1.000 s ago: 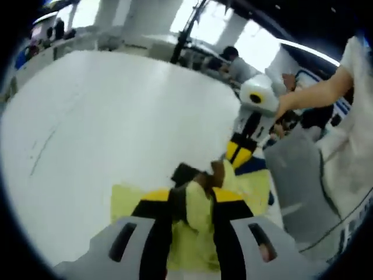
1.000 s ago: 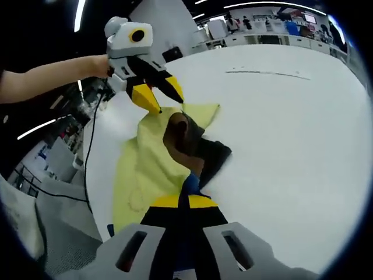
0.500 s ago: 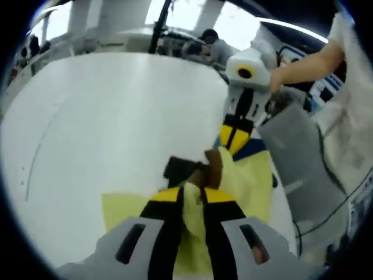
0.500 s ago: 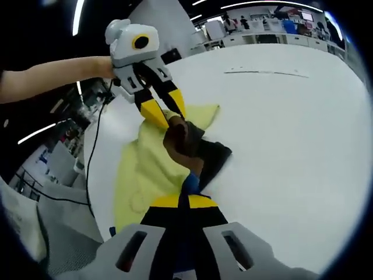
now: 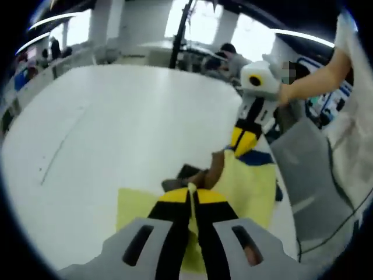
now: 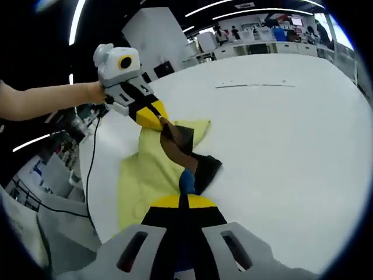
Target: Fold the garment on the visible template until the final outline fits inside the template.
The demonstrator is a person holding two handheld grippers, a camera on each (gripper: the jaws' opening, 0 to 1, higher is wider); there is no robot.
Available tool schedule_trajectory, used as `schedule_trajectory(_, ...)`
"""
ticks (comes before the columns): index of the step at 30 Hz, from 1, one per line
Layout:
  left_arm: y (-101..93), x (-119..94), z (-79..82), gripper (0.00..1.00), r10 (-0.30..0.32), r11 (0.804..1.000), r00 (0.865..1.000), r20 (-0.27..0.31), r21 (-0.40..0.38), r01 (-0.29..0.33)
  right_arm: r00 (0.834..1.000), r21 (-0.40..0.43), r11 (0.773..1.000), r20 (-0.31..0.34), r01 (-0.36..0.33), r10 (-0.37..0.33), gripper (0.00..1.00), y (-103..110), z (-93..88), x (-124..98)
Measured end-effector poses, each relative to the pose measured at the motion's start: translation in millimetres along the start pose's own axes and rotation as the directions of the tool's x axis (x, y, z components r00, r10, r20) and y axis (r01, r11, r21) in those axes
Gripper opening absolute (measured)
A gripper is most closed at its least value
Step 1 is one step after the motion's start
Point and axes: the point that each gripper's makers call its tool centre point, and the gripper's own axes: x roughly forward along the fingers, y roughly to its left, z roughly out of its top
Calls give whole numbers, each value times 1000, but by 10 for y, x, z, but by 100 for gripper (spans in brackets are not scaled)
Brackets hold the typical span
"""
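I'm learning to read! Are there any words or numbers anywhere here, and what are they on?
None can be read.
The garment, the yellow template and the white table show no writing.
Signs and screens in the room behind are too small and blurred to read.

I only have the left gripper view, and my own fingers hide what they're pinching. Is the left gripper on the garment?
Observer: In the right gripper view, the left gripper is shut, with its tips meeting the brown end of the brown, black and blue garment. I cannot tell whether the yellow template sheet is pinched too.
Operator: And the right gripper?
Observer: The right gripper is shut on the garment's blue end.
Operator: Is the garment inside the template?
Observer: No. Its black part spills off the sheet's edge onto the white table.
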Motion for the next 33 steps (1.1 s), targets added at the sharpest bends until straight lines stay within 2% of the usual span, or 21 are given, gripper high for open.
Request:
schedule_trajectory(2,-35,-86,54,0,46,999,997,61,-27,-44,1000,-8,1000,22,10,-10,1,11,56,-39)
schedule_trajectory(7,-146,-233,2,0,127,992,989,80,-22,-125,997,-59,998,75,25,-20,1,121,236,-127)
schedule_trajectory(10,-164,-392,160,0,224,975,960,168,-48,-219,994,-134,990,104,50,-36,1,219,371,-201)
schedule_trajectory(15,-254,-659,391,0,326,945,903,278,-63,-322,977,-162,983,206,82,-48,1,353,675,-403)
schedule_trajectory(20,-439,-985,690,0,411,903,825,389,-51,-426,946,-208,969,319,130,-58,1,506,1057,-679)
schedule_trajectory(21,-484,-1062,758,0,430,893,803,413,-64,-445,937,-222,964,345,143,-60,1,541,1143,-740)
schedule_trajectory(22,-516,-1105,799,0,437,889,791,427,-71,-453,930,-237,960,364,151,-56,1,581,1210,-787)
schedule_trajectory(24,-585,-1229,912,0,467,872,750,468,-101,-480,916,-268,948,396,173,-55,1,657,1339,-892)
schedule_trajectory(25,-625,-1304,984,0,484,859,722,493,-110,-500,912,-280,943,407,177,-50,1,698,1390,-934)
schedule_trajectory(26,-651,-1353,1029,0,495,849,705,508,-112,-516,904,-299,935,426,191,-49,1,746,1470,-1001)
schedule_trajectory(27,-692,-1428,1095,0,512,834,678,527,-114,-540,900,-306,931,434,197,-47,1,781,1515,-1044)
schedule_trajectory(28,-720,-1477,1138,0,521,824,662,539,-114,-555,894,-316,927,446,203,-44,1,818,1566,-1088)
schedule_trajectory(29,-764,-1555,1208,0,534,806,635,558,-111,-581,886,-328,920,463,213,-40,1,858,1630,-1141)
schedule_trajectory(30,-796,-1614,1263,0,542,793,615,573,-108,-599,883,-332,918,468,217,-39,1,872,1652,-1158)
schedule_trajectory(31,-824,-1663,1309,0,548,784,598,585,-109,-612,870,-345,910,491,229,-33,1,952,1753,-1249)
schedule_trajectory(32,-874,-1734,1383,0,552,772,574,605,-109,-626,859,-355,904,510,240,-28,1,1009,1830,-1314)
schedule_trajectory(33,-906,-1783,1428,0,556,761,561,614,-105,-640,852,-361,900,522,246,-23,1,1048,1881,-1358)
